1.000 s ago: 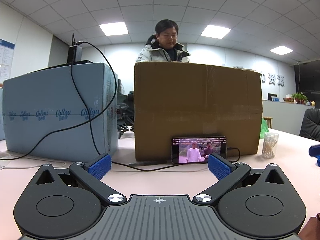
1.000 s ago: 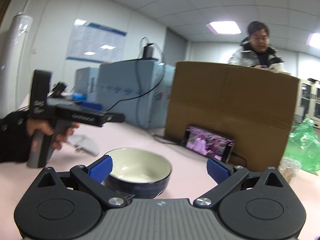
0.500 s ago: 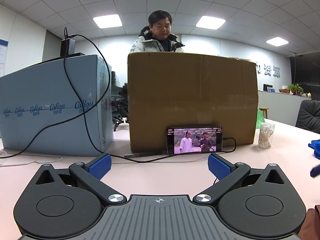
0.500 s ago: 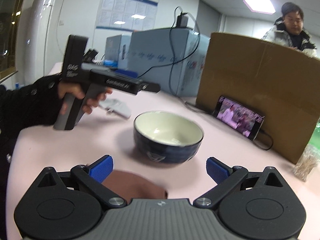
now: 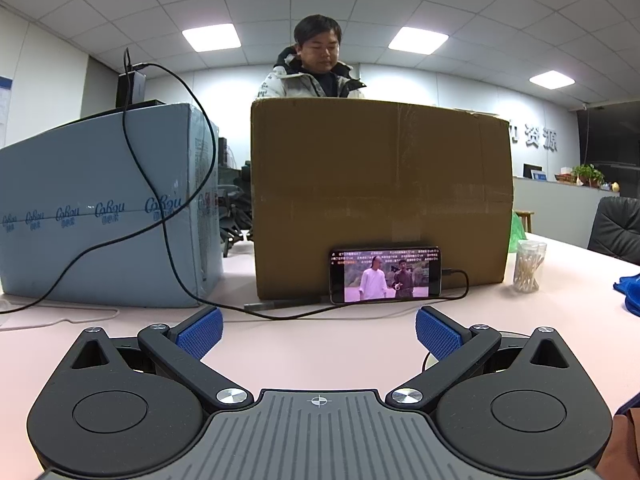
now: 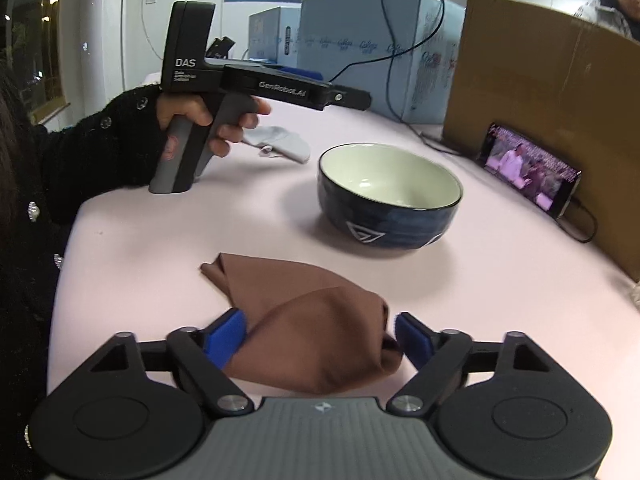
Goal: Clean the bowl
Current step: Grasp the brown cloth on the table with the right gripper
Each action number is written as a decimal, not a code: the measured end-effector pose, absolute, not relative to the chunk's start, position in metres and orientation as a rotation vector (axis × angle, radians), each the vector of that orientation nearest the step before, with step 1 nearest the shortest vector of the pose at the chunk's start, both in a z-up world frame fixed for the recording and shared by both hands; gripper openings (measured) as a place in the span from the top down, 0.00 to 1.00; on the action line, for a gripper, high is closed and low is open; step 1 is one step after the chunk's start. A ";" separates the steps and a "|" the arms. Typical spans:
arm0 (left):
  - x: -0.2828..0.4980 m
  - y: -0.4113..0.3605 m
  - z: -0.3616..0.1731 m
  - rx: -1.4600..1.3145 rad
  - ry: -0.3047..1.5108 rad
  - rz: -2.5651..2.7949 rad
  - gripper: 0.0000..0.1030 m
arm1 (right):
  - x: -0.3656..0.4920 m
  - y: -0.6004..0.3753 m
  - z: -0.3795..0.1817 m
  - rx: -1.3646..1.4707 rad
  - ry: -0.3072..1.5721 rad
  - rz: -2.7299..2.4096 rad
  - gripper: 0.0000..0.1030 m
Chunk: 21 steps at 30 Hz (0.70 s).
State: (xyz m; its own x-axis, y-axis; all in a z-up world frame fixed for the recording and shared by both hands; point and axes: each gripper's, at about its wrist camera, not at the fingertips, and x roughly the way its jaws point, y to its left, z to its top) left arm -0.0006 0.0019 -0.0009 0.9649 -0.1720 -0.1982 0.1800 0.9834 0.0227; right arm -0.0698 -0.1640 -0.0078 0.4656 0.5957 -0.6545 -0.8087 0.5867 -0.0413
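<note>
Right tongs (image 6: 320, 340) closing round cloth (image 6: 316, 320), to wipe bowl (image 6: 390, 196). Left tongs (image 5: 319, 326) open, empty, waiting.

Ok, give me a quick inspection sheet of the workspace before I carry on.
Surface: pale pink table, dry.
Job's things: bowl upright, empty; brown cloth crumpled before it.
Clutter: phone against cardboard box; blue box; cotton swab jar; grey rag.
Grippers: right gripper closing around cloth; left gripper open, empty.
Cables: black cable over blue box to phone.
Surroundings: person behind cardboard box.
</note>
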 end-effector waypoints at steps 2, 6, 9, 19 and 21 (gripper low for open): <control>0.000 0.002 -0.001 0.040 0.199 -0.178 0.00 | -0.068 -0.164 -0.007 -0.359 0.656 0.903 0.30; 0.001 0.003 -0.001 0.036 0.201 -0.178 0.00 | -0.069 -0.163 -0.005 -0.356 0.674 0.907 0.38; 0.001 0.003 -0.001 0.036 0.201 -0.179 0.00 | -0.073 -0.160 -0.002 -0.375 0.669 0.934 0.53; 0.002 0.002 -0.002 0.033 0.208 -0.183 0.00 | -0.083 -0.155 0.021 -0.385 0.536 0.909 0.85; 0.003 0.003 -0.002 0.031 0.212 -0.184 0.00 | -0.083 -0.157 0.028 -0.372 0.486 0.888 0.85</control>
State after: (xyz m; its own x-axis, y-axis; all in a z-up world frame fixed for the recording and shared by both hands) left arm 0.0029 0.0028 -0.0019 0.9609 -0.1779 -0.2120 0.1844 0.9828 0.0108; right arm -0.0830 -0.1567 0.0282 0.5354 0.6438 -0.5467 -0.8076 0.5797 -0.1082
